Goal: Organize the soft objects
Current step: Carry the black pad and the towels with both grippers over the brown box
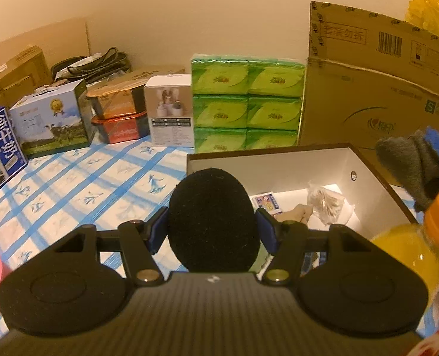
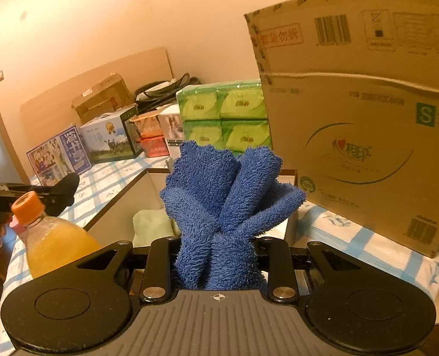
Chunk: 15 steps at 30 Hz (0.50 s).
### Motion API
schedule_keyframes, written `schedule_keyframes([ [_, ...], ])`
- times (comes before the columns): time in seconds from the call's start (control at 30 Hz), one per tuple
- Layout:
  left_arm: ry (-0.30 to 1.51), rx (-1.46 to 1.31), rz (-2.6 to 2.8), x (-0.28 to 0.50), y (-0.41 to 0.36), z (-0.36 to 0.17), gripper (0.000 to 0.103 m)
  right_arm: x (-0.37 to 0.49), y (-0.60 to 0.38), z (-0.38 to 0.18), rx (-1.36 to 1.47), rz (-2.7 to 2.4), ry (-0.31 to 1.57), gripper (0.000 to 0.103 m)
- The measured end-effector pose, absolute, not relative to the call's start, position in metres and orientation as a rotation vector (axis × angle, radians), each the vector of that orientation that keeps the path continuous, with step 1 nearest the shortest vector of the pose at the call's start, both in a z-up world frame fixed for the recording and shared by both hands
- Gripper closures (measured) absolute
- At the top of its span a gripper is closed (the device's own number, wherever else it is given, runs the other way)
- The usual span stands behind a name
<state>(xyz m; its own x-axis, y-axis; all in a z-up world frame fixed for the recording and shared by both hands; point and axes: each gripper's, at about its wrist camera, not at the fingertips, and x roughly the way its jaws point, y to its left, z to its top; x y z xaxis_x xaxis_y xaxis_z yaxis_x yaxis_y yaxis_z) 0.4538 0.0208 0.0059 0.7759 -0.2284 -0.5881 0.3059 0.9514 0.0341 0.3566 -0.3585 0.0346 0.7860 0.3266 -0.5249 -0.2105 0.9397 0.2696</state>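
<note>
Above the checked tablecloth (image 1: 71, 178), the left gripper (image 1: 212, 228) pinches a black sponge (image 1: 212, 219) between half-spread jaws, at the near-left corner of the open box (image 1: 278, 166); the right gripper (image 2: 219, 255), jaws narrowed, clamps a bunched blue towel (image 2: 228, 195) over that box (image 2: 121, 207), beside the juice bottle (image 2: 53, 240).

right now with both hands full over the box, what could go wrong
The orange-capped juice bottle stands close beside the open box, between the two hand-held grippers, so a swing toward the box might tip it. The blue towel in the right hand-held gripper fans out loosely and may snag the box rim. The black sponge blocks much of the left view.
</note>
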Motion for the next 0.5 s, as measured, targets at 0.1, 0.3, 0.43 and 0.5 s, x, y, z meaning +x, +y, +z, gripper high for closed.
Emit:
schedule_keyframes([
  [0.1, 0.621, 0.132, -0.298, 0.464, 0.014, 0.006, 0.043, 0.368, -0.358, 0.030, 0.196, 0.296, 0.613, 0.074],
  [0.3, 0.643, 0.129, -0.315, 0.486, 0.002, -0.001, 0.043, 0.393, -0.357, 0.020, 0.211, 0.309, 0.641, 0.074],
  [0.43, 0.660, 0.142, -0.342, 0.500, -0.011, -0.008, 0.043, 0.409, -0.352, 0.013, 0.208, 0.324, 0.664, 0.074],
  [0.5, 0.670, 0.149, -0.356, 0.508, -0.018, -0.012, 0.043, 0.418, -0.348, 0.009, 0.198, 0.331, 0.673, 0.074],
])
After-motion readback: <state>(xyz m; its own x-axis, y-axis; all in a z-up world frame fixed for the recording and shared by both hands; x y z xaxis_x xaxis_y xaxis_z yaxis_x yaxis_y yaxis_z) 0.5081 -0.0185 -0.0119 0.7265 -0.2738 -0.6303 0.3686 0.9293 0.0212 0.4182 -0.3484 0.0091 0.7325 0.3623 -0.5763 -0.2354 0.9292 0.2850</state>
